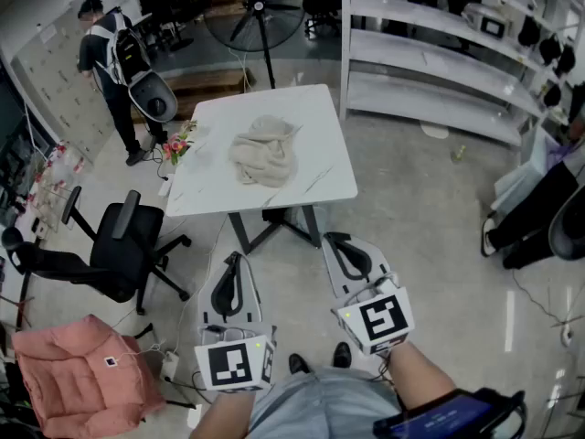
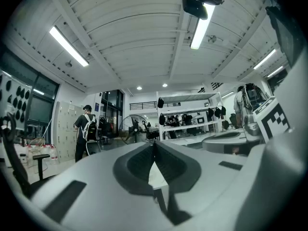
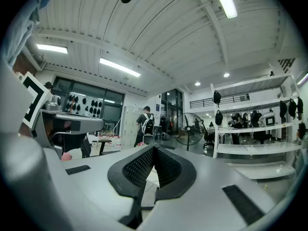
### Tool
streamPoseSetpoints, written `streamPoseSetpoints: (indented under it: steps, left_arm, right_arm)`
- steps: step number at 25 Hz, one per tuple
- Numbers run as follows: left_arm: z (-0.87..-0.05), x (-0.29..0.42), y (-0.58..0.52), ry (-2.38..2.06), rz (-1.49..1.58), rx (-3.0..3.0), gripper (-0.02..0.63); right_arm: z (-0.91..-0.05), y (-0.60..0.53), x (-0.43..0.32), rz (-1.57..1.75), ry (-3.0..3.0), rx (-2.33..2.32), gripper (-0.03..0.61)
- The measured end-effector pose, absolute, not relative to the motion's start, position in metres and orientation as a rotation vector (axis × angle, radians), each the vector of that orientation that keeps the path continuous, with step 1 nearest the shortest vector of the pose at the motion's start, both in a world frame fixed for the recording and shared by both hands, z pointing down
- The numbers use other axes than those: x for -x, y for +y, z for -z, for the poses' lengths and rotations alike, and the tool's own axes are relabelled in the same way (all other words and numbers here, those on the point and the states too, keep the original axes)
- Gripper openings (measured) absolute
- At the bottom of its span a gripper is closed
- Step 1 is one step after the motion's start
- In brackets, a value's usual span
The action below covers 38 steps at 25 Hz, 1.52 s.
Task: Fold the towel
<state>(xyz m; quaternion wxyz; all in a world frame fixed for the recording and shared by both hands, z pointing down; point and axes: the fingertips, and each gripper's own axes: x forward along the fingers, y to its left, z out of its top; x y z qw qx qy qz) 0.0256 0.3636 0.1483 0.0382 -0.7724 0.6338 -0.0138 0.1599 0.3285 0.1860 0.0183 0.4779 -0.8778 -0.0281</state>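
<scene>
Towel (image 1: 264,152) crumpled on white table (image 1: 320,176). Left gripper (image 1: 232,282) and right gripper (image 1: 351,257) near person's waist, short of table, jaws together, empty.

Head view steeply down; 2 gripper views level, both showing fan (image 3: 188,129).

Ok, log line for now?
stage: not started | towel: crumpled on table | left tongs: shut, empty | right tongs: shut, empty

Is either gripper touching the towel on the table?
Apart. Head view shows left gripper and right gripper short of the table, floor between them and the towel.
</scene>
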Motion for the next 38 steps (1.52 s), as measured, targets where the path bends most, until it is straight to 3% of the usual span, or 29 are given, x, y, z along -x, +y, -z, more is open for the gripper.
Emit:
streamPoseSetpoints:
  steps: [13, 14, 15, 16, 17, 18, 24, 38]
  left_arm:
    - [-0.156, -0.052, 0.354, 1.972, 0.076, 2.358, 0.006]
    - [-0.156, -0.055, 0.352, 1.973, 0.069, 2.367, 0.006]
    - [-0.155, -0.059, 0.349, 1.968, 0.054, 2.381, 0.009]
    - [-0.154, -0.063, 0.346, 1.962, 0.033, 2.394, 0.071]
    - [-0.152, -0.067, 0.344, 1.959, 0.016, 2.397, 0.149]
    - [-0.151, -0.07, 0.342, 1.963, 0.013, 2.388, 0.155]
    - [-0.158, -0.071, 0.328, 2.037, 0.073, 2.299, 0.097]
    - [-0.197, -0.034, 0.234, 2.109, 0.082, 2.314, 0.103]
  right_arm:
    - [-0.187, 0.319, -0.185, 0.035, -2.804, -1.471, 0.014]
    - [-0.188, 0.317, -0.185, 0.006, -2.821, -1.443, 0.065]
    - [-0.19, 0.314, -0.186, -0.011, -2.831, -1.41, 0.181]
    - [-0.192, 0.311, -0.187, -0.01, -2.836, -1.383, 0.213]
    - [-0.193, 0.308, -0.189, 0.0, -2.838, -1.365, 0.216]
    - [-0.194, 0.305, -0.191, 0.009, -2.84, -1.353, 0.216]
    - [-0.199, 0.283, -0.202, 0.03, -2.849, -1.32, 0.21]
    - [-0.231, 0.189, -0.182, 0.006, -2.795, -1.295, 0.206]
